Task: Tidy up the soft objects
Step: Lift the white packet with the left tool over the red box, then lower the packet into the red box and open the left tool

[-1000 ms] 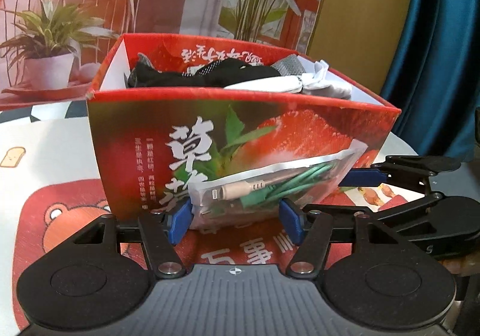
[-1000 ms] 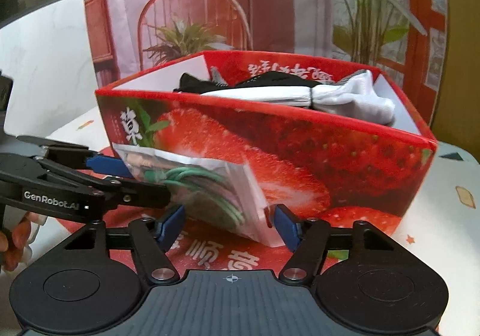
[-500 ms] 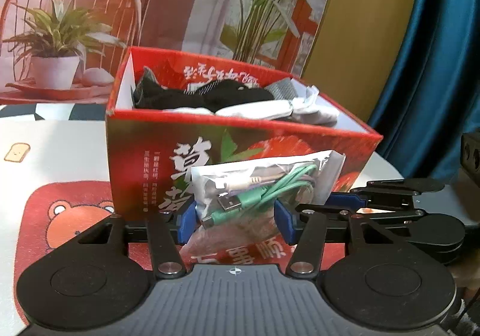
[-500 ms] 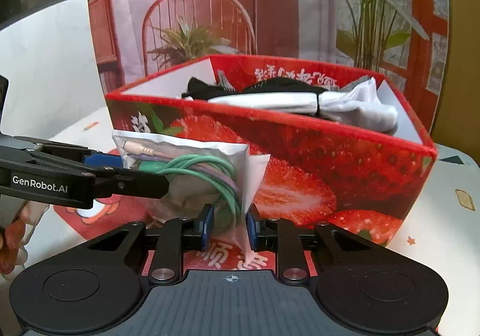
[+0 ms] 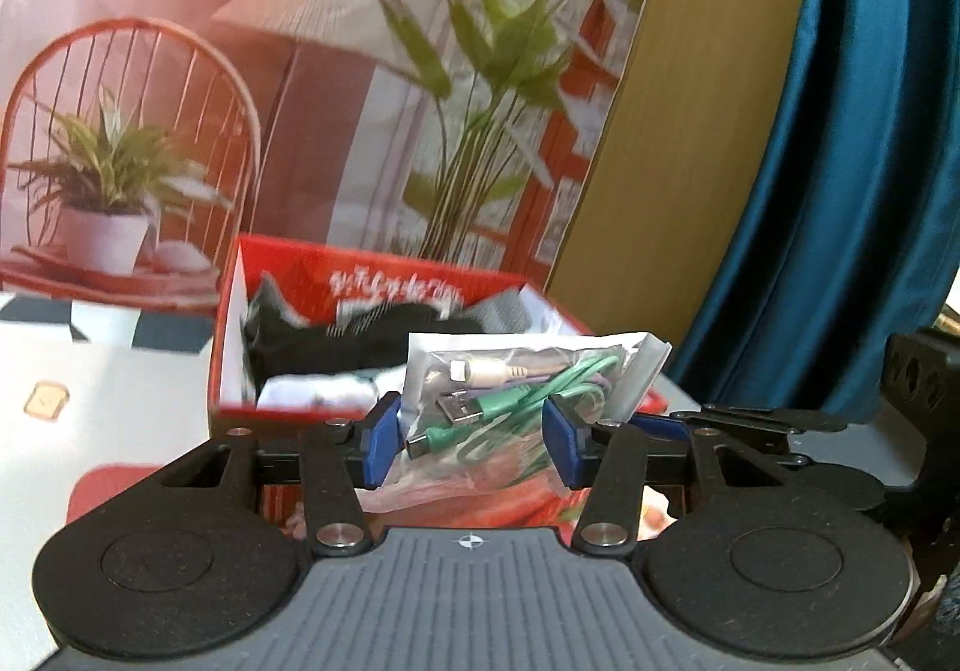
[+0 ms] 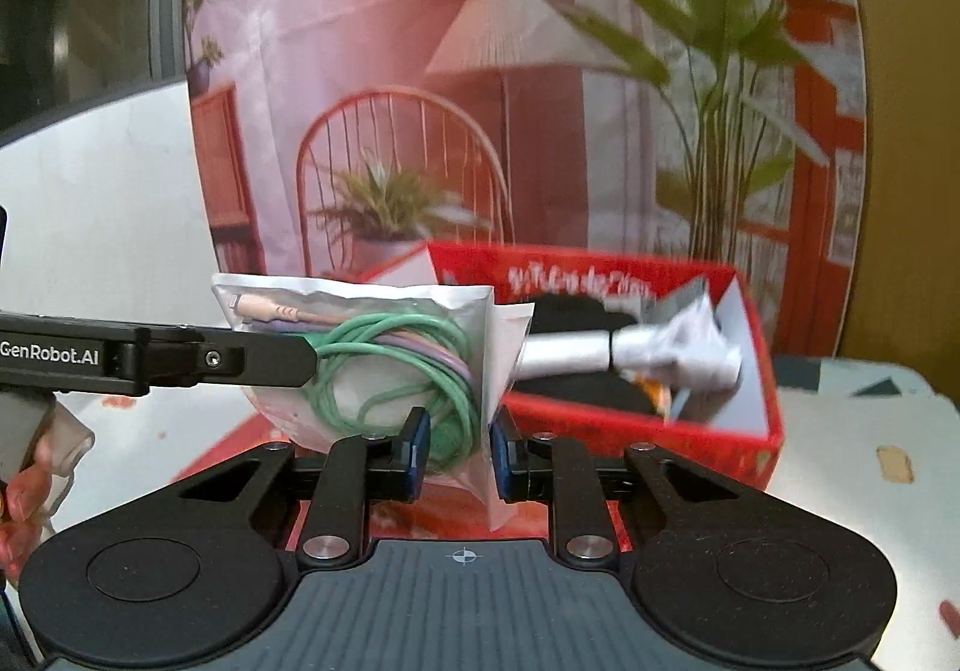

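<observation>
A clear plastic bag of coiled green and purple cables point(image 5: 510, 401) point(image 6: 396, 365) is held up in the air in front of the red strawberry box point(image 5: 240, 407) point(image 6: 762, 431). My right gripper point(image 6: 459, 452) is shut on the bag's lower right edge. My left gripper point(image 5: 471, 446) has its jaws around the bag's other end, pads close against its sides. The box holds black and white soft clothes point(image 5: 360, 347) point(image 6: 648, 356). The left gripper's finger reaches in from the left in the right wrist view point(image 6: 240, 359).
A printed backdrop with a chair and plants point(image 5: 120, 179) stands behind the box. A blue curtain point(image 5: 840, 161) hangs at the right. The table has a white cloth with a red bear mat point(image 5: 108, 491).
The bag has been lifted from the table in front of the box up to the height of the box rim. Both grippers rose with it; the right gripper closed on it.
</observation>
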`<state>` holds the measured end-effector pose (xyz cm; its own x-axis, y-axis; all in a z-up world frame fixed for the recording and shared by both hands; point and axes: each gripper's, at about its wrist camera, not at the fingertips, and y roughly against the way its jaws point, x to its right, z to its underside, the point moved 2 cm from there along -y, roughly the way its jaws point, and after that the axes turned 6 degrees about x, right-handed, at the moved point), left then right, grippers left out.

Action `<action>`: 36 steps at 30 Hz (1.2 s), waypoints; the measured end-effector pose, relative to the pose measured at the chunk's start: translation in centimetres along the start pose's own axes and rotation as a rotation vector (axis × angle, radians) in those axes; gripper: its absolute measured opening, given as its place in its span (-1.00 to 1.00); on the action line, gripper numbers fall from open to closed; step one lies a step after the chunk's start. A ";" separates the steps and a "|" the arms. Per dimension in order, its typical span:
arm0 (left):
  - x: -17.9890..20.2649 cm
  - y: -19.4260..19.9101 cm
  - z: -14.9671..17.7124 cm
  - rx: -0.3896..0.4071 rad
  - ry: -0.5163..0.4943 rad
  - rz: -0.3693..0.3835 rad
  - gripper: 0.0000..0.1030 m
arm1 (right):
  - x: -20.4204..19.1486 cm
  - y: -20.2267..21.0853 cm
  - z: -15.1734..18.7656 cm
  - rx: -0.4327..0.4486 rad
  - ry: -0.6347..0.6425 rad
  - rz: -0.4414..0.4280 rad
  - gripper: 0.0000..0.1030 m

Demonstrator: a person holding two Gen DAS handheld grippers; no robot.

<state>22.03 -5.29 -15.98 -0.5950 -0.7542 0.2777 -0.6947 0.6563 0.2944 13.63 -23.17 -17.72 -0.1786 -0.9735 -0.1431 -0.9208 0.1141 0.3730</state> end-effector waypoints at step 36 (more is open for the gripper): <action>-2.6 -12.5 -1.4 -0.279 0.068 -0.074 0.03 | 6.4 -9.9 -3.0 -0.236 -0.117 0.079 -0.62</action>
<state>32.83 -11.50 -19.12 -0.5117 -0.8035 0.3043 -0.5916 0.5864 0.5533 22.67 -31.18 -19.57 -0.2980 -0.9324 -0.2046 -0.7986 0.1262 0.5885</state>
